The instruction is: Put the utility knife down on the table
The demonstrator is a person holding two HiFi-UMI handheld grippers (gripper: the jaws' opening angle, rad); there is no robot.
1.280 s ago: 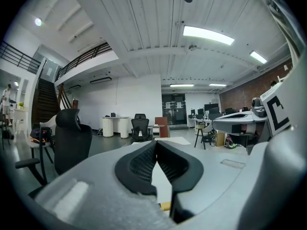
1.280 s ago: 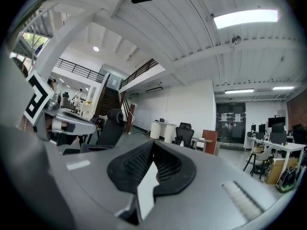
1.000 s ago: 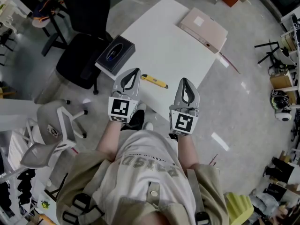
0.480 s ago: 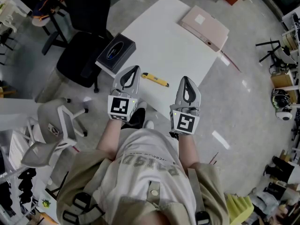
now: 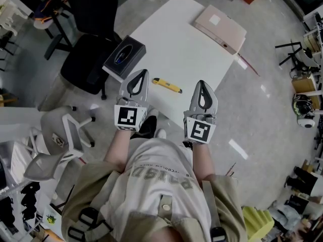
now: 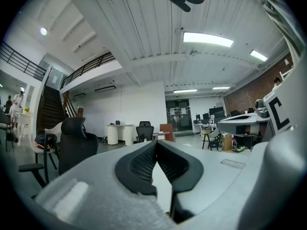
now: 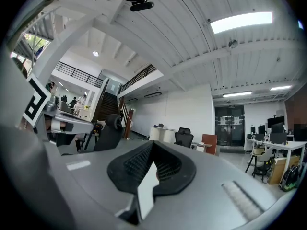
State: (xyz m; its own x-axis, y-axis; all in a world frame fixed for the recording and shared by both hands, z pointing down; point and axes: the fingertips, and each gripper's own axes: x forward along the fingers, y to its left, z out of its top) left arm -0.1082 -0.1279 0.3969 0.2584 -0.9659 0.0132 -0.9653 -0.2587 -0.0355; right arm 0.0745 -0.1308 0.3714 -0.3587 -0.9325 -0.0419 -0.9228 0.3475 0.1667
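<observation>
Head view, nearest first: person in a pale shirt [image 5: 161,178] w/ print on it, bare forearms reaching fwd, one gripper per hand. Grey chair [image 5: 58,135] stands to the person's left. Left gripper [image 5: 144,71] and right gripper [image 5: 201,82] sit side by side at the near edge of the white surface [image 5: 186,49]. Both point away from the body, marker cubes [image 5: 127,117] facing up at the camera. Each has its jaws together, tips meeting, nothing clamped. Left gripper view agrees: black ribbed pads [image 6: 141,166] close to a point, nothing betw. them. Right gripper view is the same, pads [image 7: 139,164] closed to a point, nothing held. Both views look level across a big office room: white ceiling w/ strip lights, staircase [image 6: 48,109] off to one side.

Utility knife [image 5: 167,85], yellow, lies flat on the surface just beyond the gripper tips. It's betw. the two, nearer the left one, touching neither, and set at an angle. Further on, a black box [image 5: 124,58] sits at the surface's left edge. Beige binder [image 5: 220,29] lies at the far right corner. Black office chair [image 5: 88,39] stands off left of the surface.
</observation>
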